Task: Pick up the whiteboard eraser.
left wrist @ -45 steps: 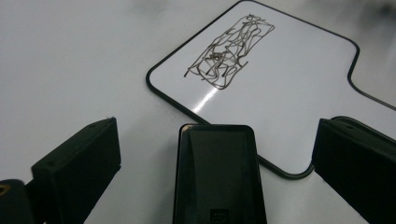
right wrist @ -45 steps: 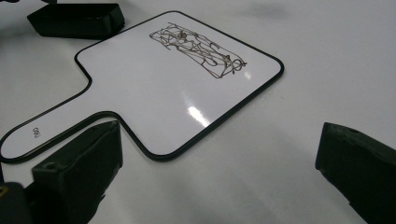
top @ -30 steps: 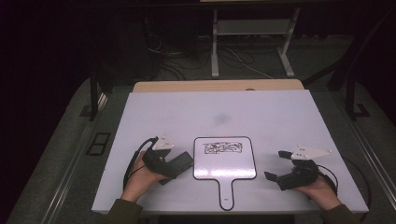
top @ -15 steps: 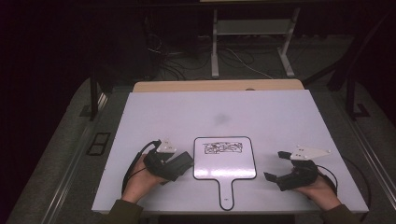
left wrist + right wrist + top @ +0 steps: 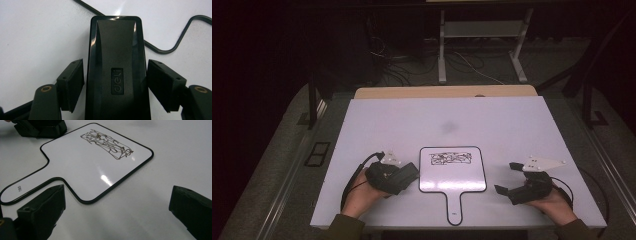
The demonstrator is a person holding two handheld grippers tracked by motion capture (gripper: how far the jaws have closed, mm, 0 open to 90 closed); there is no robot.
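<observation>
A: Where does the whiteboard paddle (image 5: 452,170) sit?
B: Flat on the white surface (image 5: 492,120), handle pointing at the person, a dark scribble (image 5: 450,158) near its top edge. It also appears in the right gripper view (image 5: 95,162).

A: And the black eraser (image 5: 117,67)?
B: Just left of the paddle, touching or almost touching its left border. It carries a "deli" logo (image 5: 117,81) on its back.

A: Is the left gripper (image 5: 398,175) holding it?
B: Its jaws straddle the eraser, one on each side, with a thin gap showing at each pad, so it is parted, not clamped.

A: The right gripper (image 5: 509,179)?
B: Right of the paddle, apart from it, jaws spread wide with bare surface between them, gripping nothing
</observation>
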